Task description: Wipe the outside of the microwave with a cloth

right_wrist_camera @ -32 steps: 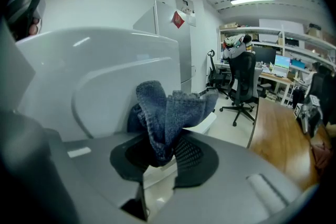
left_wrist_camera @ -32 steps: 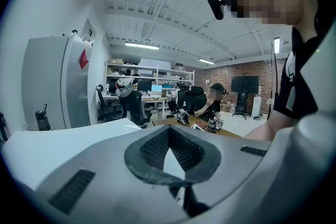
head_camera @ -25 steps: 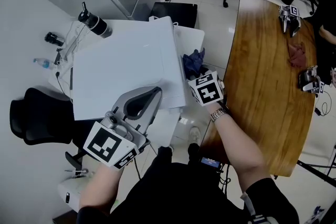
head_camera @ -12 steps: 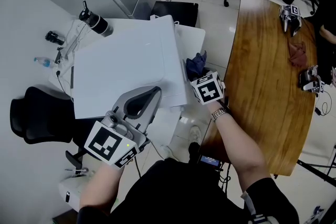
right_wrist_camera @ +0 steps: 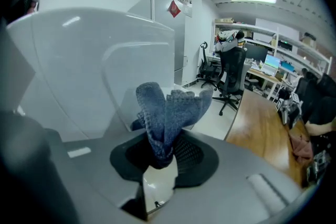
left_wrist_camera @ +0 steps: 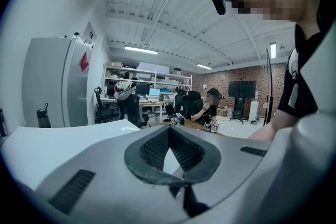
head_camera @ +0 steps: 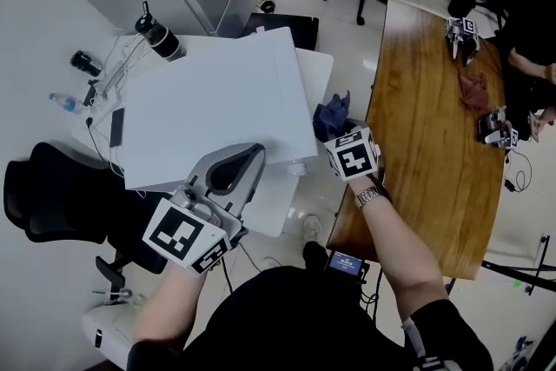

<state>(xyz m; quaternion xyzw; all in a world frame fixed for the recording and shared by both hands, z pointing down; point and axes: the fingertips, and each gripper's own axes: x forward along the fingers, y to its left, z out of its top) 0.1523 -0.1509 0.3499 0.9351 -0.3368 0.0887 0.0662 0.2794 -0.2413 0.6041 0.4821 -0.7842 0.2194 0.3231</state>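
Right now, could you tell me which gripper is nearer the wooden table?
Right. The right gripper, holding the blue cloth, is close beside the wooden table; the left gripper is at the white microwave, farther away.

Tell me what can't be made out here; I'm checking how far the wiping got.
- Whether the cloth touches the microwave: right gripper view, the bunched cloth covers the contact spot.
- Microwave's front: head view shows only its top.
- Whether the left gripper rests on the microwave: left gripper view, its own body blocks the view.
- Items on the wooden table: head view, too small.
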